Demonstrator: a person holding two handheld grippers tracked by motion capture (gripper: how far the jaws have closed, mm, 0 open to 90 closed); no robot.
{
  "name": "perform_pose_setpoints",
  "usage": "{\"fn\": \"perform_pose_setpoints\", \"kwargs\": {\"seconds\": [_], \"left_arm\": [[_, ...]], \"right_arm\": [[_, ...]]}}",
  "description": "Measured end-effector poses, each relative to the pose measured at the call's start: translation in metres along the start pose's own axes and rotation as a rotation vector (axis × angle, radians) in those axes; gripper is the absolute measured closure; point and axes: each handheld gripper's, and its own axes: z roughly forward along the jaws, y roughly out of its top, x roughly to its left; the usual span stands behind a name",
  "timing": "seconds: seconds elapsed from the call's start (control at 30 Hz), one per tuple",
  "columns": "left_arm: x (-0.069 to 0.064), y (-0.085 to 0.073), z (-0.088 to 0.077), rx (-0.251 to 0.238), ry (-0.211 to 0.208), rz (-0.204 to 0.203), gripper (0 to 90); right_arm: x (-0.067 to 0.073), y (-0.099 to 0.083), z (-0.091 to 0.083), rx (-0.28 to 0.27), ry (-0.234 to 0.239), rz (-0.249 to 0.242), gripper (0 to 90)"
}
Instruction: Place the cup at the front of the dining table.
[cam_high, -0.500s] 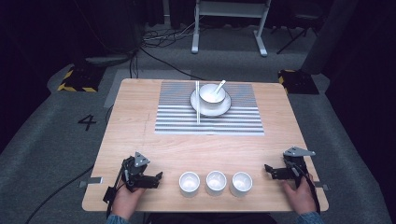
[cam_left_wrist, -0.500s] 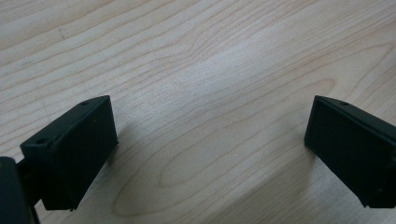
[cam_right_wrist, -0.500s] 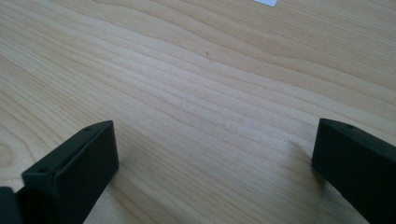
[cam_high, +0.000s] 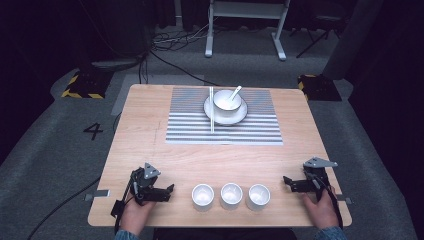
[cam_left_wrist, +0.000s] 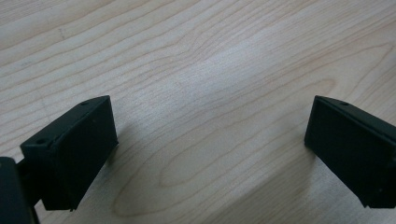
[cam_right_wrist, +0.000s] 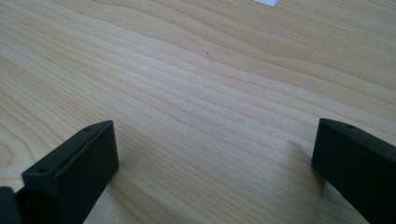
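Left hand-held gripper (cam_high: 169, 190): black, two-jaw, grey three-cornered plate on top; near the desk's near left corner, held low over the wood, jaws spread wide and pointing toward the cups, nothing between them. Same spread seen in the left gripper view (cam_left_wrist: 210, 154), bare wood grain in the gap.

Right hand-held gripper (cam_high: 287, 181): black, two-jaw, grey plate on top; near the desk's near right corner, jaws released and wide apart, pointing toward the cups, gripping nothing. Right gripper view (cam_right_wrist: 215, 163): bare wood between the jaws.

Left hand (cam_high: 135, 214) and right hand (cam_high: 320, 207): entering over the near edge, each wrapped around its gripper's handle.

Three small white round cups (cam_high: 231, 195): in a row along the near edge, between the two grippers, upright, just beside one another.

Grey-and-white striped rectangular placemat (cam_high: 190, 127): toward the far edge, centred.

White round plate (cam_high: 239, 117): on the placemat's far half, carrying a white bowl (cam_high: 225, 101) with a white spoon (cam_high: 235, 92) leaning in it.

Pair of white chopsticks (cam_high: 211, 110): lying across the plate's left rim, pointing from far to near.

Light wooden rectangular desk (cam_high: 145, 135): carrying all of the above.
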Motion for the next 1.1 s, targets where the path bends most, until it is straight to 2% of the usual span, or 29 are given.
{"fn": "perform_pose_setpoints", "kwargs": {"seconds": [0.07, 0.23, 0.3, 0.53, 0.57, 0.6, 0.63, 0.8, 0.83, 0.87, 0.9, 0.93, 1.1], "left_arm": [[0.0, 0.0, -0.001, -0.006, 0.003, 0.004, 3.5], [0.001, -0.004, -0.006, -0.041, 0.007, 0.009, 14.9], [0.001, -0.004, -0.007, -0.057, 0.013, 0.005, 14.5], [0.004, -0.002, -0.029, -0.254, 0.017, -0.039, 14.8], [0.003, -0.002, -0.033, -0.279, 0.011, -0.04, 14.9], [0.003, -0.002, -0.033, -0.279, 0.011, -0.04, 14.9], [0.002, -0.001, -0.04, -0.328, 0.007, -0.04, 14.9], [-0.002, 0.003, -0.055, -0.398, -0.005, -0.057, 15.1], [-0.002, 0.003, -0.055, -0.398, -0.005, -0.057, 15.2], [-0.003, 0.004, -0.063, -0.428, 0.003, -0.061, 15.4], [-0.003, 0.004, -0.063, -0.428, 0.003, -0.061, 15.5], [-0.002, 0.005, -0.069, -0.443, 0.013, -0.072, 15.5], [0.0, 0.004, -0.074, -0.42, 0.004, -0.087, 15.6]], "right_arm": [[0.0, 0.0, 0.0, 0.0, 0.0, 0.0, 0.6], [0.0, 0.0, 0.0, 0.0, 0.0, -0.001, 0.6], [0.0, 0.0, 0.0, 0.0, 0.0, -0.001, 0.6], [0.0, 0.0, 0.0, 0.0, 0.0, 0.0, 0.6], [0.0, 0.0, 0.0, 0.0, -0.001, 0.0, 0.6], [0.0, 0.0, 0.0, 0.0, -0.001, 0.0, 0.6], [0.0, 0.0, 0.0, 0.0, 0.0, 0.0, 0.6], [0.0, 0.0, 0.0, 0.0, 0.0, 0.0, 0.6], [0.0, 0.0, 0.0, 0.0, 0.0, 0.0, 0.6], [0.0, 0.0, 0.0, 0.0, 0.0, 0.0, 0.6], [0.0, 0.0, 0.0, 0.0, 0.0, 0.0, 0.6], [0.0, 0.0, 0.0, 0.0, -0.001, 0.0, 0.6], [0.0, 0.0, 0.0, 0.0, -0.001, 0.0, 0.6]]}}
